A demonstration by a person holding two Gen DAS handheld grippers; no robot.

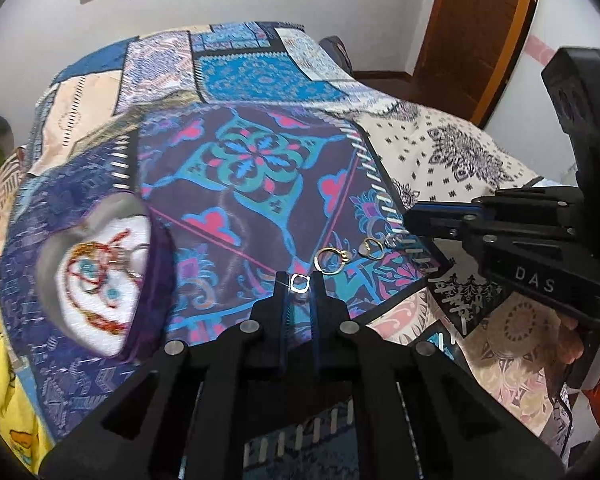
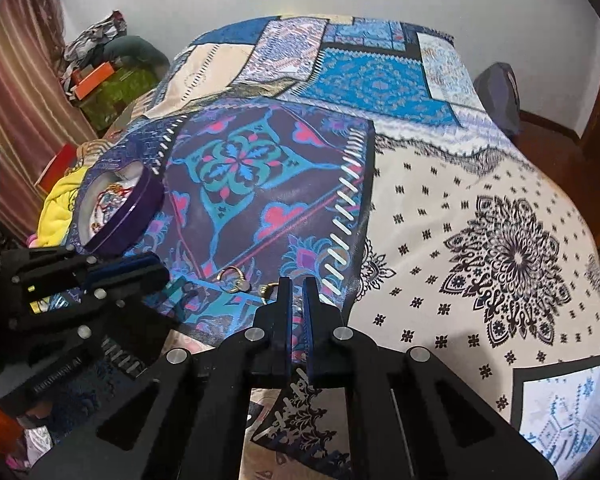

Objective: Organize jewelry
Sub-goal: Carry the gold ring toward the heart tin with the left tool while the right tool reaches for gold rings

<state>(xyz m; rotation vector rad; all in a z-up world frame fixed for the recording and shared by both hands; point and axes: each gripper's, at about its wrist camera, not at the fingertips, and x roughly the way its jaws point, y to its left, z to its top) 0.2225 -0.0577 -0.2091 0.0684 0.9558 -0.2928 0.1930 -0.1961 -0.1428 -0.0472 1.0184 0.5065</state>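
The left gripper (image 1: pixel 299 283) pinches a tiny, light, slippery silver ring (image 1: pixel 299 282) by its thin band, low in the frame; the right gripper (image 2: pixel 297 285) is almost pressed together, holding nothing.

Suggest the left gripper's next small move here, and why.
Probably carry it left toward the heart-shaped box. The left gripper pinches a small silver ring at its fingertips, above the patchwork cloth, while the box sits open to its left with jewelry already inside. Other rings wait on the cloth.
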